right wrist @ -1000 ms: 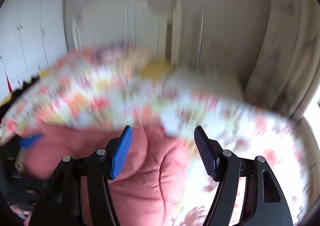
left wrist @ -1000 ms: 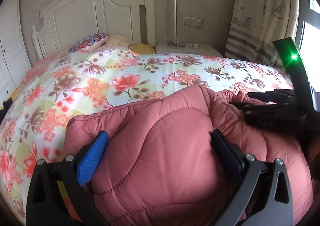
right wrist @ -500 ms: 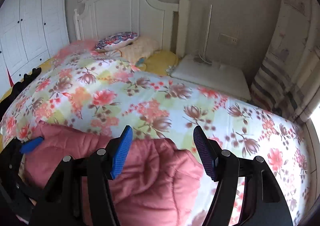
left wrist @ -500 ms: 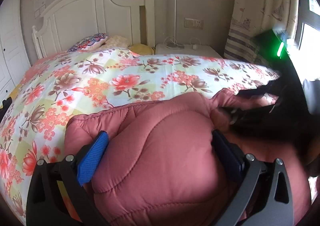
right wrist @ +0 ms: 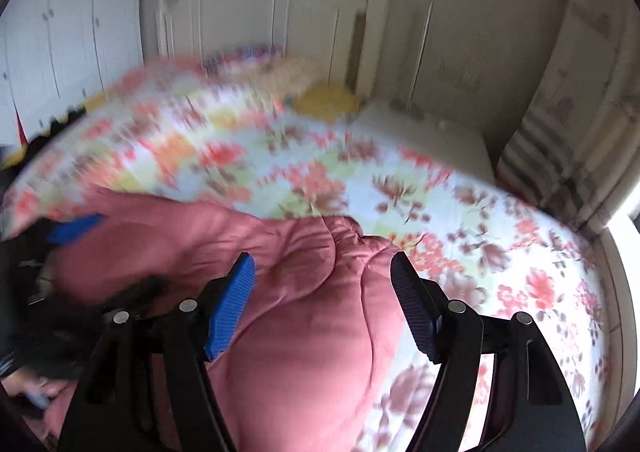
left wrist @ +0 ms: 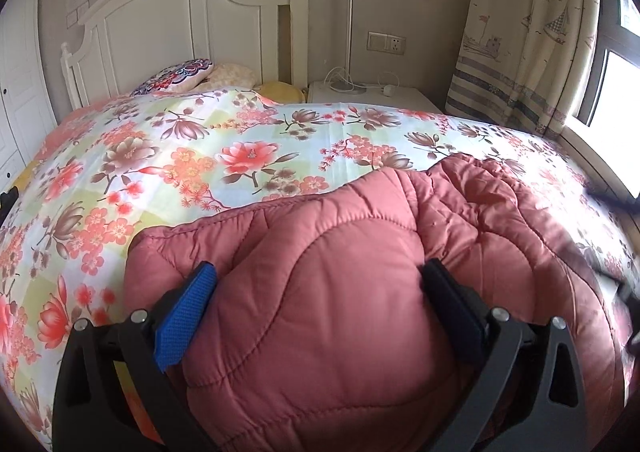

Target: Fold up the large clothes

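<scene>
A puffy pink quilted jacket (left wrist: 340,292) lies bunched on the flowered bed cover (left wrist: 200,155). My left gripper (left wrist: 320,312) straddles a thick fold of it, and both pads sink into the padding, so it is shut on the jacket. In the blurred right wrist view the same jacket (right wrist: 300,332) lies below and behind my right gripper (right wrist: 324,304). That gripper's jaws are opening and hover with nothing pressed between them. The left gripper's blue pad (right wrist: 76,228) shows at the jacket's far left edge.
A white headboard (left wrist: 180,11) with pillows (left wrist: 180,75) stands at the back. A white nightstand (left wrist: 372,95) with a lamp stem, a patterned curtain (left wrist: 520,31) and a window (left wrist: 616,91) are to the right. White wardrobe doors (right wrist: 60,31) line the left.
The right gripper has pulled away from the jacket's right side and almost left the left wrist view, rising as it swings. The left gripper and its fold have not moved.
</scene>
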`<action>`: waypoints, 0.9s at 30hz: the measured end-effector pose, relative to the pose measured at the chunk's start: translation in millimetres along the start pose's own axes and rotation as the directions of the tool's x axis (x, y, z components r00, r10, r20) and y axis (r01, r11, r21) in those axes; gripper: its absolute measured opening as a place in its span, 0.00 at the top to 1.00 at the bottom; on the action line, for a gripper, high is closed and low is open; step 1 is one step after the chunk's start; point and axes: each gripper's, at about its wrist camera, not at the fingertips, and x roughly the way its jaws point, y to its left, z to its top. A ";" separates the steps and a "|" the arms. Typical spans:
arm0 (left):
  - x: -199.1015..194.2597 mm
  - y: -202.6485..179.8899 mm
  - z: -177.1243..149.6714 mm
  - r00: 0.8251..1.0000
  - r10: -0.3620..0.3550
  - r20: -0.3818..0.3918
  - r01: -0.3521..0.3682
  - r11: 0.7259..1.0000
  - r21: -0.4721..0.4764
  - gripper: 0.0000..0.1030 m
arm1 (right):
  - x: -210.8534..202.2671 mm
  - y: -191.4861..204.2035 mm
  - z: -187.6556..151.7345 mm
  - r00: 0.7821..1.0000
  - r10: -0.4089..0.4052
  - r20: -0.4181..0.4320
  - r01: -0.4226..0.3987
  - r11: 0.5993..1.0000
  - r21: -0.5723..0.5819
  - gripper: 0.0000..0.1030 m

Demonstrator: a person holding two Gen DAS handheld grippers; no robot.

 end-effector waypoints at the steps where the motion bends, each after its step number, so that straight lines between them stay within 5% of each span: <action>1: 1.2 0.4 -0.1 1.000 -0.001 -0.007 0.001 1.000 -0.001 0.02 | -7.7 4.1 -7.5 1.000 0.004 0.011 -0.004 1.000 -0.007 0.33; 4: 3.9 -0.5 0.3 1.000 0.002 -0.017 -0.001 1.000 0.001 0.02 | 14.2 30.4 -40.4 0.995 -0.038 -0.097 0.024 0.990 -0.141 0.33; 9: 5.2 4.3 0.6 1.000 -0.015 -0.023 0.015 1.000 -0.021 0.02 | 4.9 29.4 -43.0 0.995 -0.043 -0.090 0.035 0.995 -0.089 0.35; 14: 5.4 3.2 0.2 0.999 -0.023 -0.022 0.023 1.000 -0.021 0.02 | -59.4 70.2 -67.8 0.992 -0.097 0.087 0.112 0.974 -0.199 0.34; 18: 5.5 2.9 0.4 1.000 -0.016 -0.023 0.016 1.000 -0.018 0.02 | -39.1 74.7 -104.5 0.995 -0.085 0.053 0.093 0.981 -0.173 0.34; 21: 6.6 6.5 1.2 0.999 -0.030 -0.028 0.029 0.999 -0.035 0.02 | -52.7 68.9 -91.5 0.998 -0.057 0.016 0.058 0.991 -0.123 0.34; 25: 4.7 4.7 -0.1 0.999 -0.029 -0.018 0.029 0.999 -0.027 0.02 | -81.4 83.3 -95.5 0.995 -0.029 0.095 0.043 0.989 -0.144 0.33; 27: 4.2 3.2 -0.7 1.000 -0.021 -0.017 0.021 1.000 -0.022 0.02 | -65.4 92.8 -114.0 1.000 0.003 0.031 0.002 0.986 -0.168 0.29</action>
